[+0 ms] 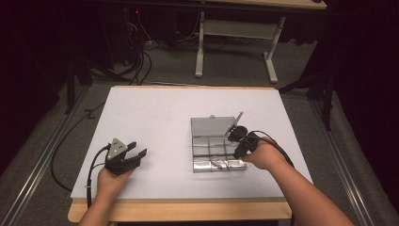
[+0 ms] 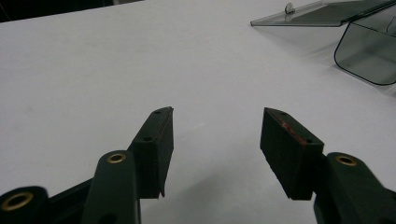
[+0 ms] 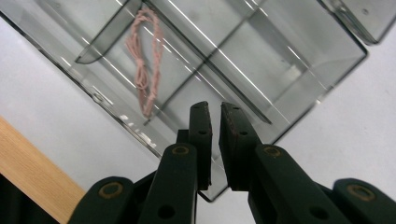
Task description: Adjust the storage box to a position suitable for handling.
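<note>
Over clear plastic compartment box [image 3: 289,60], right gripper [image 3: 214,112] nearly shut, empty; pink twisted cord [image 3: 145,65] inside. Next: lift clear. Left gripper [image 2: 215,135] apart, idle.

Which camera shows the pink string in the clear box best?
The right gripper view: the pink string lies big and clear, looped in a compartment of the clear box, just beyond the right gripper. In the high view it is a tiny pinkish mark. The left gripper view catches a corner of the box, no string.

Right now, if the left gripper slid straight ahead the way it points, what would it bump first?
Probably nothing soon: ahead of the left gripper lies bare white table. The clear plastic box sits off to one side, though depth is unclear.
</note>
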`<state>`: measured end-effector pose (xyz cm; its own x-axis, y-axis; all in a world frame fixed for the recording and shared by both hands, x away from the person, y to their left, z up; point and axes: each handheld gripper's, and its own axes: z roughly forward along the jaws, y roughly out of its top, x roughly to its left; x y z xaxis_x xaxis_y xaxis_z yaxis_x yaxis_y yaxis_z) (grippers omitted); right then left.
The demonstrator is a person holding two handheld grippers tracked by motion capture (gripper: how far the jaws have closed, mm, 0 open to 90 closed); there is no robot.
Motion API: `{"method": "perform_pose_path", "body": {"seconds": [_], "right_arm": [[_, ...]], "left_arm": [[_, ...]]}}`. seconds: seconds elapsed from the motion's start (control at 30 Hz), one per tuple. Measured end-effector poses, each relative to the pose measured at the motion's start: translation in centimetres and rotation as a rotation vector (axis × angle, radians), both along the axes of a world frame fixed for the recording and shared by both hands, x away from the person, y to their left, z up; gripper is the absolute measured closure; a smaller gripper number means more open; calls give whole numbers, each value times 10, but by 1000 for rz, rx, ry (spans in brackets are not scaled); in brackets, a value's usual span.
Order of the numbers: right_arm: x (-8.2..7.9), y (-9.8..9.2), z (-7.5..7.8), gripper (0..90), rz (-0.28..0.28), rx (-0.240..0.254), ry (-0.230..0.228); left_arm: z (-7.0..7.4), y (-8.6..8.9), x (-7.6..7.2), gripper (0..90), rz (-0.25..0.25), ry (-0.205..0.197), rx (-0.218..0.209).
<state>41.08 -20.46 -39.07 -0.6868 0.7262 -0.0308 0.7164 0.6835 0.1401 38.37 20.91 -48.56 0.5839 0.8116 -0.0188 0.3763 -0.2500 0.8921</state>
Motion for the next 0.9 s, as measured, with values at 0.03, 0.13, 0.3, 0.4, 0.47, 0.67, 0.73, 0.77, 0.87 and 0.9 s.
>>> {"method": "perform_pose_path", "body": {"seconds": [0.03,0.13,0.3,0.4,0.47,0.67,0.73,0.77,0.87,0.9], "right_arm": [[0,-2,1,838,-8,1,-1],[-2,-6,2,841,-31,1,0],[-3,-15,3,841,-39,-4,-7],[-3,-21,2,842,-56,-11,-8],[-4,-24,2,844,-80,-10,-1],[-4,-34,-2,847,-82,-12,-2],[-4,-37,-4,847,-86,-16,3],[-4,-38,-5,847,-91,-14,2],[-4,-42,-8,847,-96,-14,4],[-5,-43,-9,847,-100,-18,6]], "left_arm": [[0,0,0,448,0,0,0],[0,0,0,448,0,0,0],[0,0,0,448,0,1,1],[0,0,0,448,-1,1,2],[0,0,0,448,-1,1,3],[0,0,0,448,-1,2,3],[0,0,0,448,-1,1,4],[0,-1,0,448,0,1,3],[0,-1,0,448,0,0,3],[0,-1,0,448,-1,0,4]]}}
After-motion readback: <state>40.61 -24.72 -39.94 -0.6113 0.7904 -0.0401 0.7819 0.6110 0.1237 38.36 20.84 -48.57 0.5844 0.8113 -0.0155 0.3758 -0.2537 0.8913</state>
